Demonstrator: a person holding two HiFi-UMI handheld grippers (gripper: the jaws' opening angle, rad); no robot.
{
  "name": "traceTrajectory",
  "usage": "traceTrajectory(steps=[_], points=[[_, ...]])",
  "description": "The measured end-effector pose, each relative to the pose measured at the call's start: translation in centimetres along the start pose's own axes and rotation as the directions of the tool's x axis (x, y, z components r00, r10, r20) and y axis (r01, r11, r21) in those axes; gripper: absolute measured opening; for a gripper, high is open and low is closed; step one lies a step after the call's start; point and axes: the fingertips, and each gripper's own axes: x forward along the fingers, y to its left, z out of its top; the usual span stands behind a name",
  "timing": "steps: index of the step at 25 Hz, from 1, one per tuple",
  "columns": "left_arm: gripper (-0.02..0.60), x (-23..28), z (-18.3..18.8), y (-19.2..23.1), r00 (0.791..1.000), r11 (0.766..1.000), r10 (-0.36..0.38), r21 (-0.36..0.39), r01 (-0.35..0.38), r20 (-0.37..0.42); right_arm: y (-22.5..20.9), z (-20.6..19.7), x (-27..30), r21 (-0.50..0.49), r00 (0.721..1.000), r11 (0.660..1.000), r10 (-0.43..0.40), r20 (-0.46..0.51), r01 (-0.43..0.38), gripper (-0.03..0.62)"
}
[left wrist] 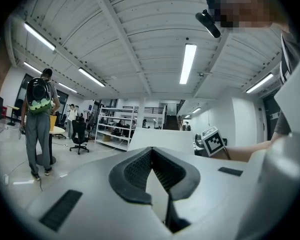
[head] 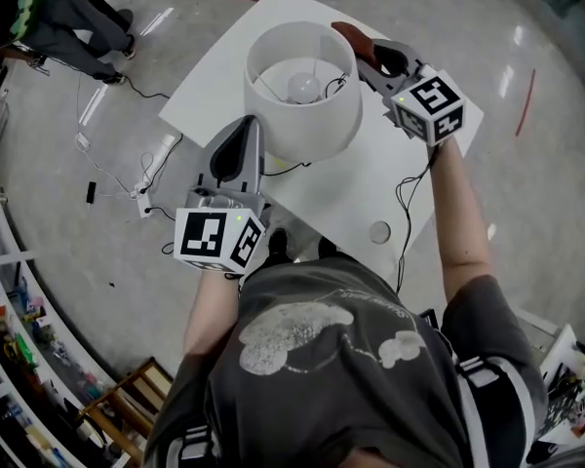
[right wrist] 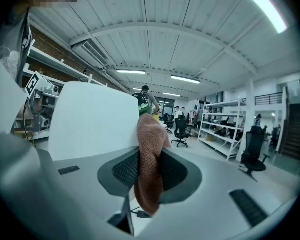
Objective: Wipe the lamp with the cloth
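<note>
The lamp stands in the middle of the white table (head: 363, 191); I look down into its white drum shade (head: 317, 125) at the bulb (head: 305, 88). My right gripper (head: 359, 53) is shut on a reddish-brown cloth (head: 349, 37), which lies against the shade's far right rim. In the right gripper view the cloth (right wrist: 151, 169) hangs between the jaws beside the shade (right wrist: 92, 116). My left gripper (head: 249, 127) is shut with nothing in it, close to the shade's near left side. The left gripper view shows the shade (left wrist: 162, 138) just beyond the left gripper (left wrist: 151, 149).
A black cable (head: 408, 191) runs over the table's right part, near a small round disc (head: 379, 232). On the floor to the left lie a power strip (head: 146, 191) and wires. A person (head: 63, 18) stands far left; shelves (head: 19, 349) line the left edge.
</note>
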Motion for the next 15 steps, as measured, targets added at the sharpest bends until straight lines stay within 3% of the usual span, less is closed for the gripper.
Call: traceTrajectory(steps=[9, 15], points=[[0.008, -0.8, -3.1, -0.9, 0.999, 0.999, 0.037, -0.028, -0.038, -0.027, 0.8, -6.5, -1.1, 0.112, 0.997, 0.994, 0.006, -0.075, 0.003, 0.091], [0.008, -1.4, -3.9, -1.2, 0.998, 0.997, 0.052, -0.053, -0.053, -0.027, 1.3, -9.9, -3.3, 0.169, 0.991, 0.984, -0.026, -0.134, 0.049, 0.091]])
